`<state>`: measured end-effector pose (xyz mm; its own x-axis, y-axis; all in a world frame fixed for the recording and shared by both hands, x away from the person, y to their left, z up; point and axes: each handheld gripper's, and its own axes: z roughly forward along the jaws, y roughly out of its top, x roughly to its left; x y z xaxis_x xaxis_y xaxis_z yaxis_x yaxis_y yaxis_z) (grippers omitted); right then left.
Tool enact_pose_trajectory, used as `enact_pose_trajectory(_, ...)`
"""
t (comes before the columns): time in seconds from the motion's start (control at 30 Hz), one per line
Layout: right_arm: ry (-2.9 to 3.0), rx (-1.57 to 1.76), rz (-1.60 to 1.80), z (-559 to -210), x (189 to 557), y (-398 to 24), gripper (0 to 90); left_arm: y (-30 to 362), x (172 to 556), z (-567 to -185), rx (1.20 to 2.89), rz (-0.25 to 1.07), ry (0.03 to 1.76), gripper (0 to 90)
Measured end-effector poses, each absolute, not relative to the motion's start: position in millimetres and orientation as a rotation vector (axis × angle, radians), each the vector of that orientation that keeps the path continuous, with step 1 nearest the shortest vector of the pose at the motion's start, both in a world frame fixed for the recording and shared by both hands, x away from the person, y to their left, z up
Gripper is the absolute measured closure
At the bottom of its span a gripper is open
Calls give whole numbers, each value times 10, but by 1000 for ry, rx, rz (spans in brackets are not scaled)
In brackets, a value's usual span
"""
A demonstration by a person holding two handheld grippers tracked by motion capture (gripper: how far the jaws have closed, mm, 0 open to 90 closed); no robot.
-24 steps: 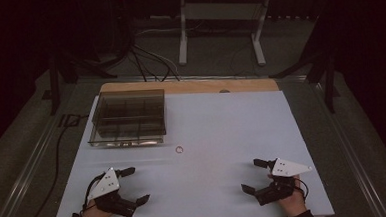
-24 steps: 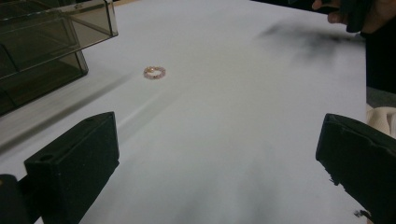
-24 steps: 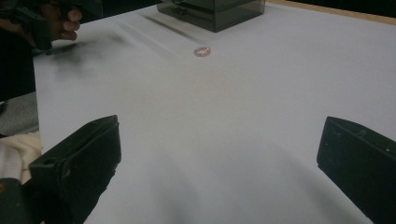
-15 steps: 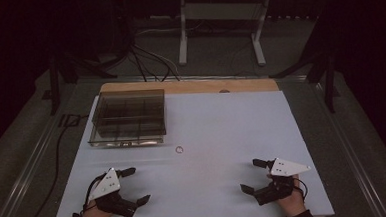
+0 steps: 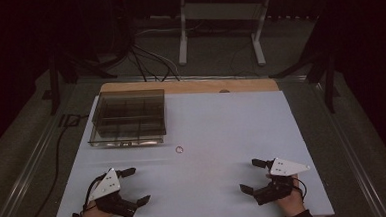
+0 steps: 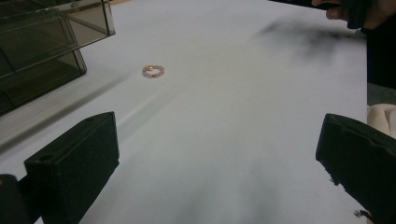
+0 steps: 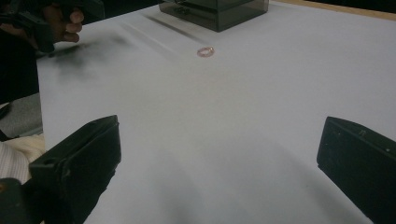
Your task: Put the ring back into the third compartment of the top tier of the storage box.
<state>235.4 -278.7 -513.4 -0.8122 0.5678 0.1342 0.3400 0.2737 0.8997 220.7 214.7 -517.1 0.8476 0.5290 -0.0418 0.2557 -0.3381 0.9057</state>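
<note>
Ring (image 5: 179, 150) is lying flat on the white counter (image 5: 222, 127), bare surface all around it, nothing touching it. Small, pinkish-gold, looks beaded or textured in the left gripper view (image 6: 153, 71); can't resolve more than that. Right gripper view has it too (image 7: 205, 51).

Using the ring as reference:
- Smoked clear organizer box (image 5: 128, 117) sits just beyond the ring and off to its left in the high view, near but not touching. Divided into compartments; contents too dark to tell. Its near front edge faces the ring.
- Left gripper (image 5: 135, 185) is on the near side of the ring, to its left, well apart. Fingers open wide, nothing between them; left gripper view shows both black pads spread to the frame edges with bare counter between. The ring lies ahead of them, left of centre.
- Right gripper (image 5: 250, 175) is on the near side of the ring, to its right, also well apart, farther from it than the left one. Fingers open wide, nothing held. In its own view the ring is ahead, near centre, with the box behind it.
- Both grippers low at the near edge of the counter, each with its grey three-cornered plate up, hands gripping from behind. Fingers of both point inward, roughly toward the counter's middle.
- Strip of bare wood (image 5: 190, 86) shows along the counter's far edge, beyond the box.
</note>
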Motion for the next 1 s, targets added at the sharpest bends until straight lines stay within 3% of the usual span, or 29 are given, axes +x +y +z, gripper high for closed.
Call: enact_pose_trajectory(1.0,2319,845,1578,-5118,2353,-2791,0,1868,2358,-5039,1926,289,550,6)
